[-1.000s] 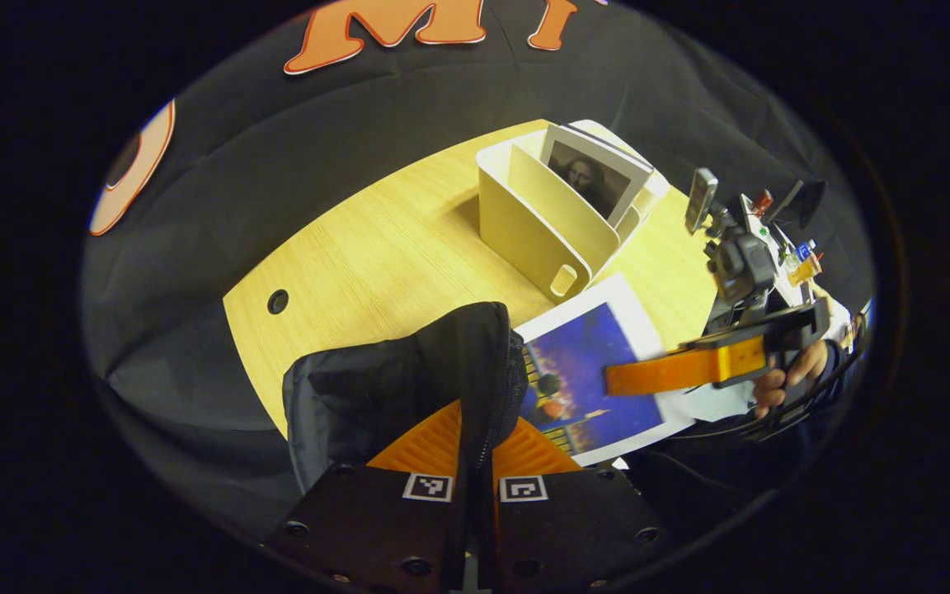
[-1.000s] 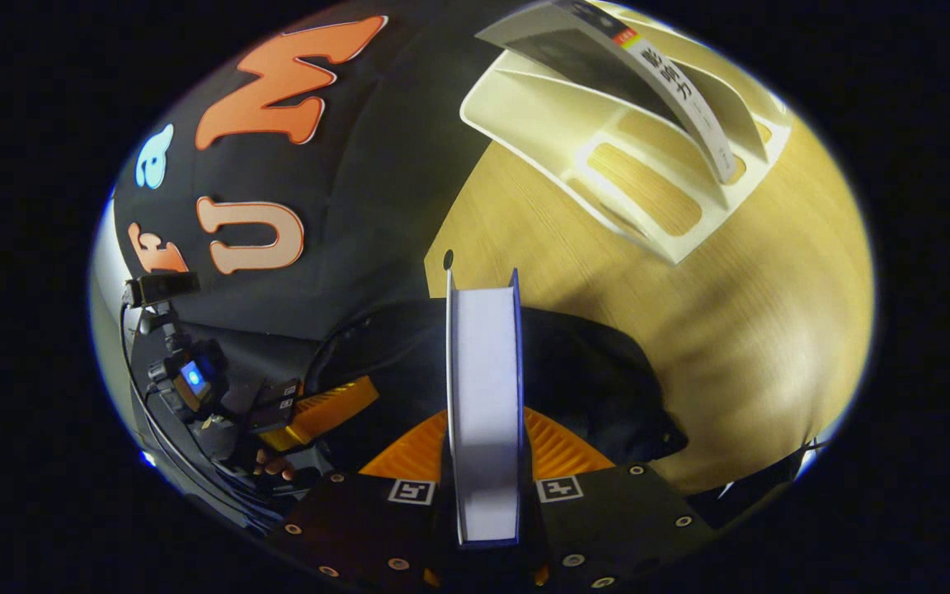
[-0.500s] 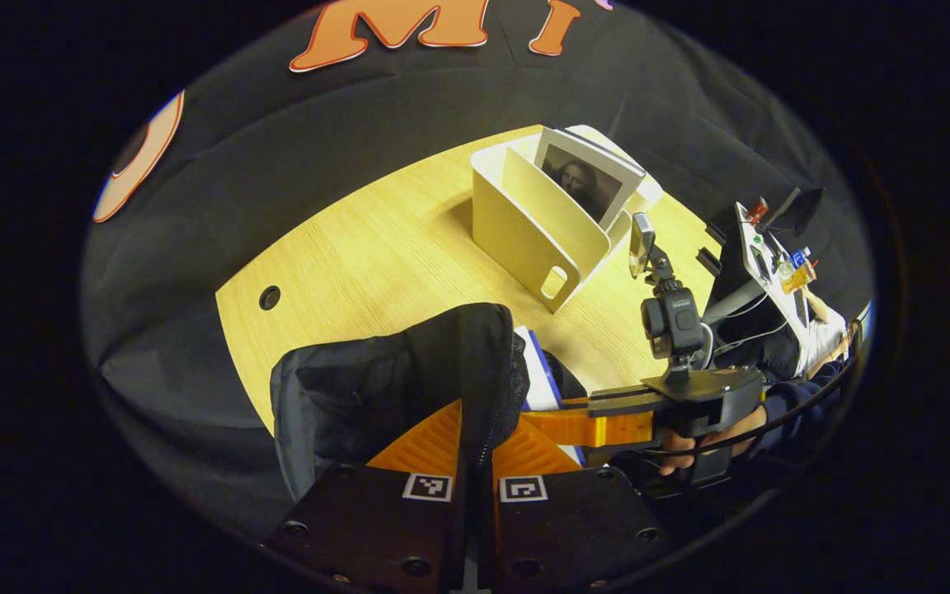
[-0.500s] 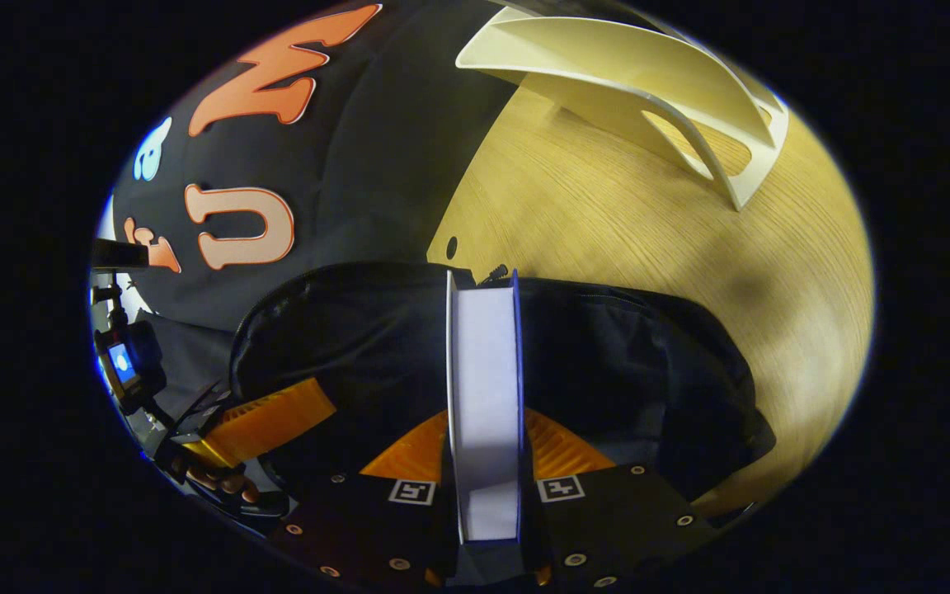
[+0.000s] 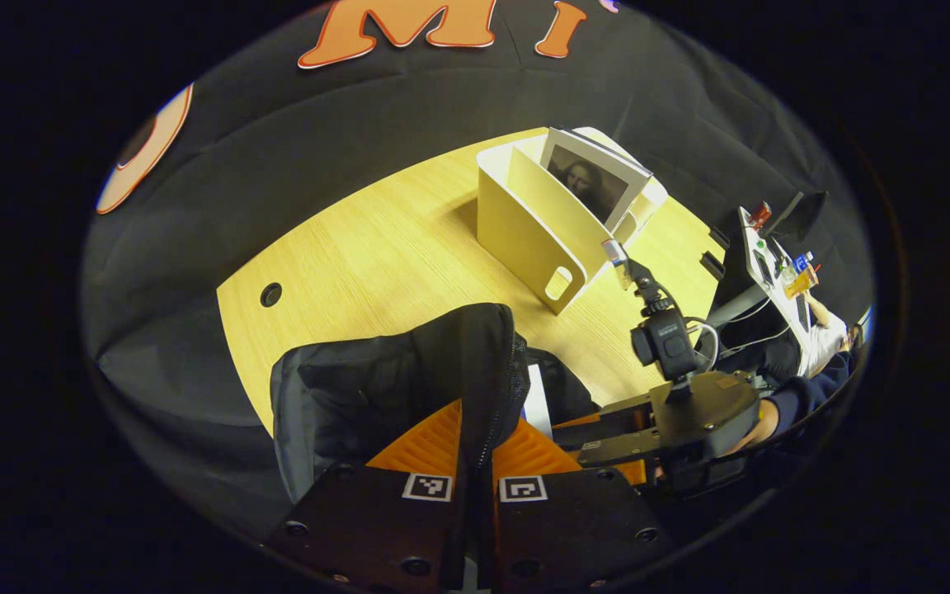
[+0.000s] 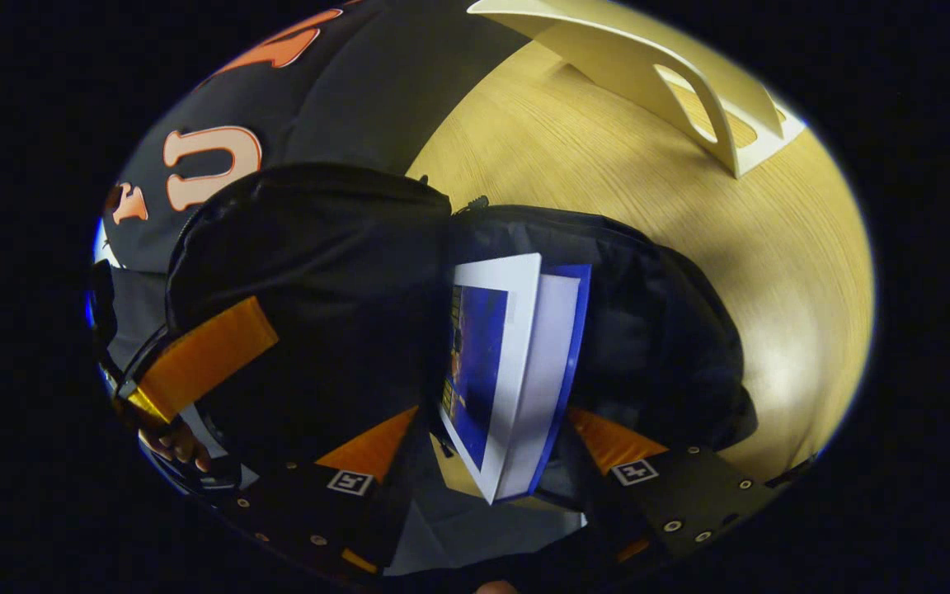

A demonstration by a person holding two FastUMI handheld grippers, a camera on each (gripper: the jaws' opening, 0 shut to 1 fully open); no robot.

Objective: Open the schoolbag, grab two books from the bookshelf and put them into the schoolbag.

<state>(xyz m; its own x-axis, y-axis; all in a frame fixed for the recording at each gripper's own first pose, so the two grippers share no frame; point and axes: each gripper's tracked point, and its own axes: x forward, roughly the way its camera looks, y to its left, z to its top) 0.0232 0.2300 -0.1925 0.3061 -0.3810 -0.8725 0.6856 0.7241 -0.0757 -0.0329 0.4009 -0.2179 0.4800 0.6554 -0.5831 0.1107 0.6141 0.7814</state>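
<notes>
First book (image 6: 508,371) sits released in the schoolbag (image 6: 318,272) mouth at frame centre; right gripper (image 6: 496,474) stands open. Left gripper (image 5: 475,450) clamps the bag flap. Next: fetch the second book (image 5: 594,177) from the bookshelf (image 5: 524,231), upper centre.

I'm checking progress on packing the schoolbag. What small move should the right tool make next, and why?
Probably draw the right tool back out of the schoolbag. Its jaws stand apart, the blue book sits inside the opening, the left tool pinches the bag's edge, and a second book waits on the bookshelf.
</notes>
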